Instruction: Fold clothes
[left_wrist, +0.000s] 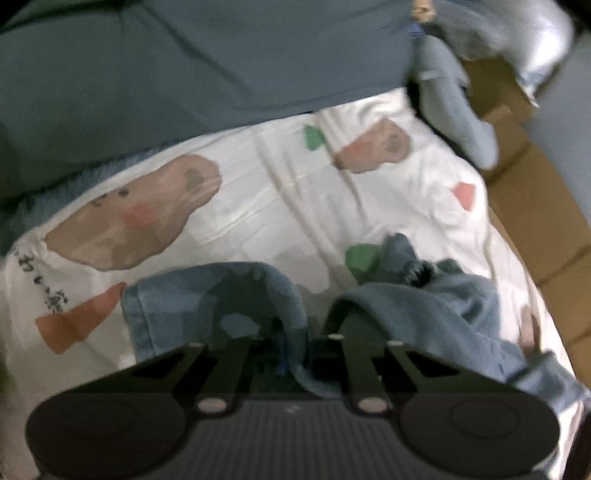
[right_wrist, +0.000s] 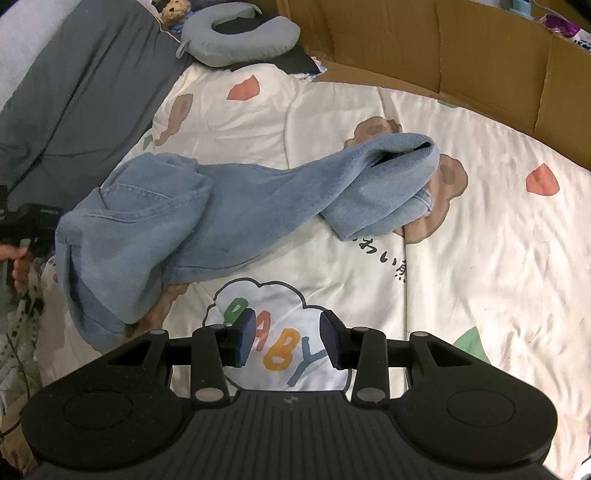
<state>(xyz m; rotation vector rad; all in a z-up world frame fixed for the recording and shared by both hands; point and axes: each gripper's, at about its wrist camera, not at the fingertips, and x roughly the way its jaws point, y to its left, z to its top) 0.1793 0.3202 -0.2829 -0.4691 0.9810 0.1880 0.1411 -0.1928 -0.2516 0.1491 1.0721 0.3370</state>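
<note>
Right wrist view, cartoon bedsheet (right_wrist: 461, 277), cardboard wall (right_wrist: 480, 48), right tongs (right_wrist: 287, 341) spread, left tongs (left_wrist: 308, 325) pinching jeans (right_wrist: 207, 206)

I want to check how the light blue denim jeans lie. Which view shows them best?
The right wrist view: the light blue denim jeans lie crumpled in full across the printed white bedsheet. The left wrist view shows only blurred folds draped over the left gripper.

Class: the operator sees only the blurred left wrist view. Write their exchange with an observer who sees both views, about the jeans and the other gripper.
Operator: Where does the rest of the jeans lie?
Observer: The jeans stretch across the quilt, far end folded back over a bear print.
Operator: Is the right gripper busy?
Observer: No, the right gripper is open and empty above the BABY print.
</note>
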